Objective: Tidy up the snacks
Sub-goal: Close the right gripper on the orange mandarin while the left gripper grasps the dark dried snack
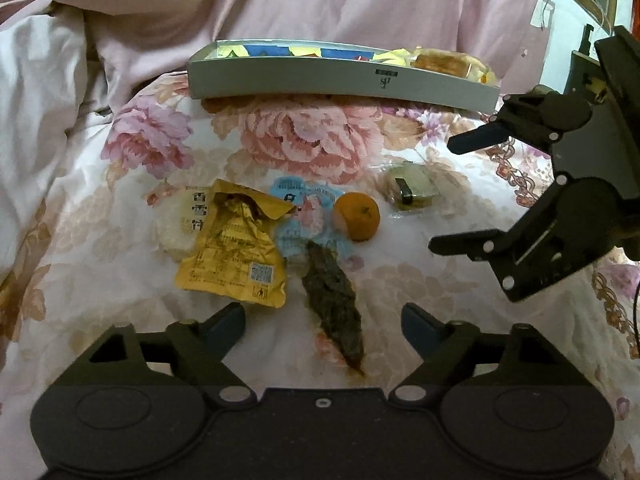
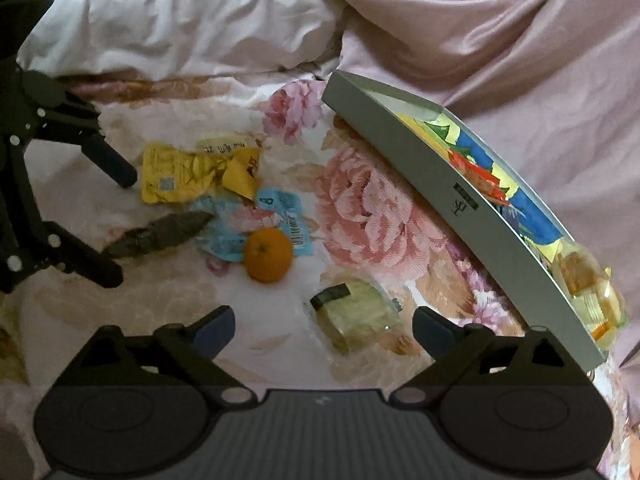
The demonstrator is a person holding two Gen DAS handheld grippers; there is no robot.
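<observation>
**Both grippers open above the loose snacks**

I see my left gripper (image 1: 323, 322) with its jaws apart and nothing between the pads. A dark dried snack (image 1: 334, 300) lies on the flowered bedspread (image 1: 120, 280) right in the gap, its far end touching a blue wrapper (image 1: 308, 216). Just left of that sits a crumpled yellow packet (image 1: 232, 256), overlapping a round white cake (image 1: 180, 224). An orange (image 1: 358, 216) rests against the blue wrapper's right edge.

My right gripper (image 2: 323, 330) is also spread wide and holds nothing. A clear-wrapped green cake (image 2: 356, 316) lies between its fingertips, nearer the right one, apart from both pads. The orange (image 2: 268, 254) lies beyond it, to the left.

The grey tray (image 1: 340, 80) rests further back, well apart from the loose items, already holding a wrapped pastry (image 1: 448, 62) at its right end.
</observation>
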